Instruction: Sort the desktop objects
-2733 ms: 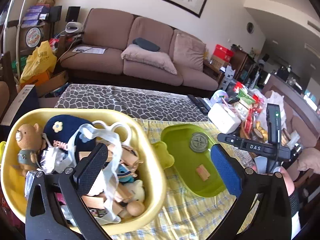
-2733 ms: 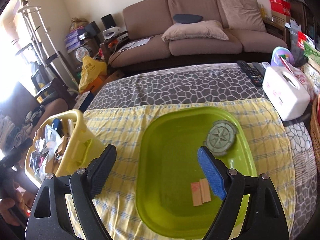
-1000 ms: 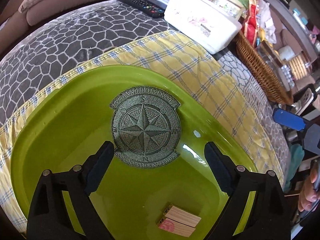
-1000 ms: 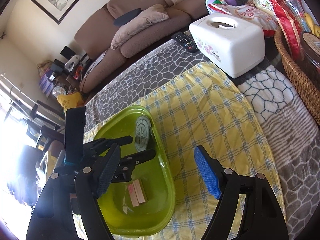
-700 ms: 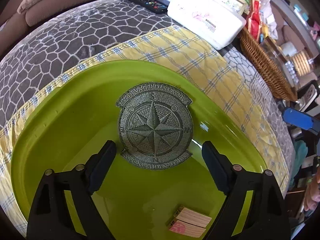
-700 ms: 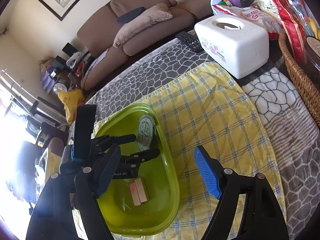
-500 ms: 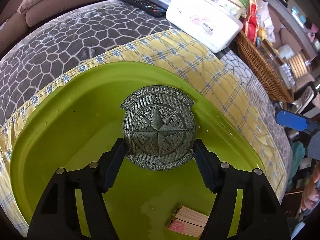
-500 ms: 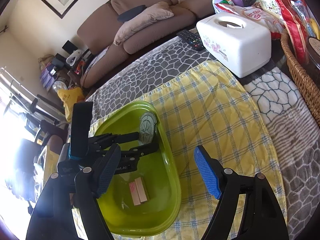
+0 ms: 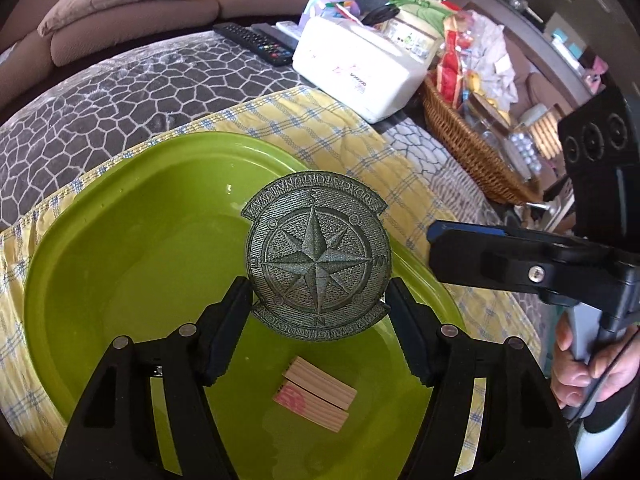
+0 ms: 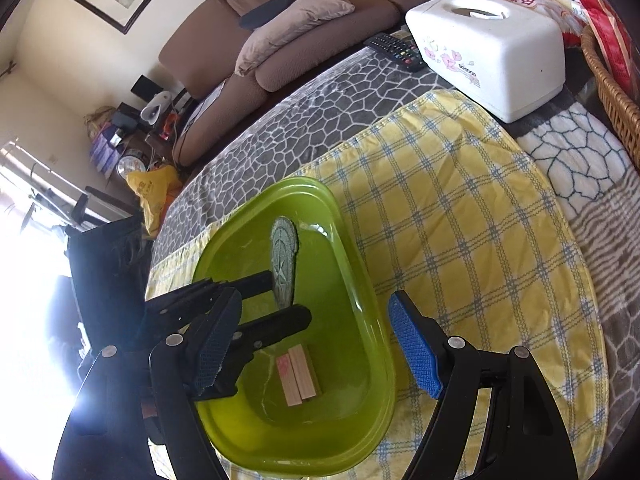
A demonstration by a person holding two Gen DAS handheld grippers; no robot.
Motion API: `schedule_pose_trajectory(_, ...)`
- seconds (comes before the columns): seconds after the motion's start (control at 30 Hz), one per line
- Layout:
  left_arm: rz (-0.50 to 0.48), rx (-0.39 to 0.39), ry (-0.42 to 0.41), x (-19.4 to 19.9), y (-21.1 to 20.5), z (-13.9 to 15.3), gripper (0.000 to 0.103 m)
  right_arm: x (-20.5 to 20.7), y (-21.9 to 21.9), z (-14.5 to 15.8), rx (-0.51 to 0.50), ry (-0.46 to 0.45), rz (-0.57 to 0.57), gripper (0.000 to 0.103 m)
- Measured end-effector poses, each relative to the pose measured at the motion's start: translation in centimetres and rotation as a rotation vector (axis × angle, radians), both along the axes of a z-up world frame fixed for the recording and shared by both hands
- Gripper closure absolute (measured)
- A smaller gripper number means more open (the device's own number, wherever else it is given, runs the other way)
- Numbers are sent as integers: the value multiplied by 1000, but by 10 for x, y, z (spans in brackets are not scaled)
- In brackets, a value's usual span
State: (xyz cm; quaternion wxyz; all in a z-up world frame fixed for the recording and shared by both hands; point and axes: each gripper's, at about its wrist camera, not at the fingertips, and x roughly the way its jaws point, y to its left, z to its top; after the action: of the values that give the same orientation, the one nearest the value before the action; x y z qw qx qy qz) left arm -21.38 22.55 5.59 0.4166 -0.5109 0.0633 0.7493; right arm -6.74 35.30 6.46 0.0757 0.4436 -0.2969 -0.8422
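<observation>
We are looking over a worktop (image 10: 280, 120) draped in a grey cobble-pattern cover, with a yellow plaid cloth (image 10: 460, 220) spread over it and a green basin (image 9: 120, 260) sitting on that cloth. Toward the far side, a white tissue box (image 10: 492, 40) and a remote (image 9: 256, 42) are lying on the grey cover, well apart from the basin, and a wicker basket (image 9: 460, 136) is crowding the edge beside the box. Inside the basin, a pair of small wooden blocks (image 9: 316, 398) is resting flat on the bottom, side by side and touching. The left gripper (image 9: 318, 320) is reaching into the basin with its pads pressing on both lower edges of the compass medallion (image 9: 318, 256), which is standing on edge in the right wrist view, so we are judging it lifted clear of the basin floor, though we cannot confirm the gap. The right gripper (image 10: 316, 344) is hanging spread wide over the basin's near rim, carrying nothing. We are reading the step in hand as taking the medallion out of the basin. The next move, as we are judging it, is calling for a steady rise over the rim without loosening the clamp, since the disc is held low and could pivot, and then a carry to wherever its kind belongs; that destination is not showing in either view.
</observation>
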Motion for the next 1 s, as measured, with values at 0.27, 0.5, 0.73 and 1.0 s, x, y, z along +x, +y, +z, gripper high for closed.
schedule_pose_trajectory(0.27,-29,17,74,37,0,22,37,-2,-18,4,-23,32,62,85)
schedule_pose_trajectory(0.5,41,37,150,53,-17,45,38,2,-32,26,-23,91,105,92)
schedule_pose_trajectory(0.73,135,84,194,75,-52,76,56,10,-63,54,-3,147,176,93)
schedule_pose_trajectory(1.0,189,95,183,80,-84,79,56,16,-106,70,10,189,277,96)
